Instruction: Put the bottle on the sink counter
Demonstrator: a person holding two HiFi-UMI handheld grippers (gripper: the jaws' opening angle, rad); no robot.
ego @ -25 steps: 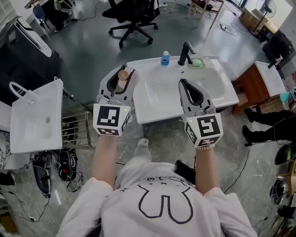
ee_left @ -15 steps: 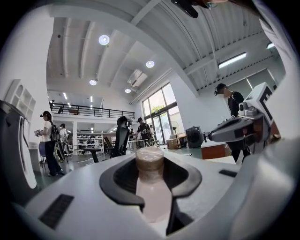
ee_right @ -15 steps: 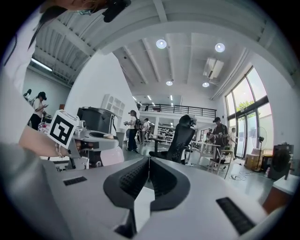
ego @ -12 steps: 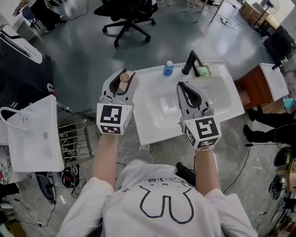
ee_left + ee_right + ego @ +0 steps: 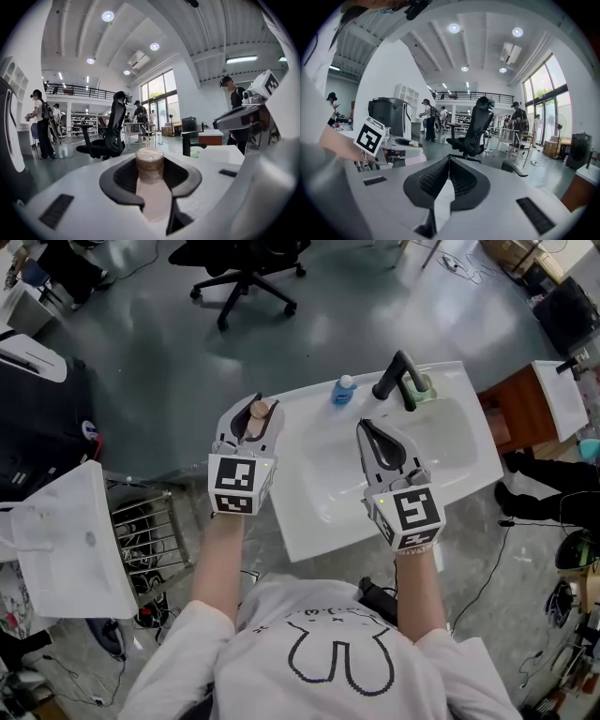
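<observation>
A pale pink bottle (image 5: 259,414) with a tan cap is gripped between the jaws of my left gripper (image 5: 261,405). It hangs just off the left edge of the white sink counter (image 5: 305,535), near its back corner. In the left gripper view the bottle (image 5: 150,161) stands upright with the left gripper (image 5: 152,174) shut round its neck. My right gripper (image 5: 367,427) is over the basin, shut and empty. In the right gripper view its tips (image 5: 449,160) meet with nothing between them.
On the counter's back rim stand a black faucet (image 5: 398,373), a blue-capped bottle (image 5: 343,390) and a green soap dish (image 5: 425,390). A second white sink (image 5: 70,540) and a wire rack (image 5: 155,531) are at the left. An office chair (image 5: 239,263) is behind, a wooden cabinet (image 5: 511,413) to the right.
The view has swung, so the sink now lies slanted and further right. Both grippers have stayed close to it. The left still holds the bottle and the right stays shut.
</observation>
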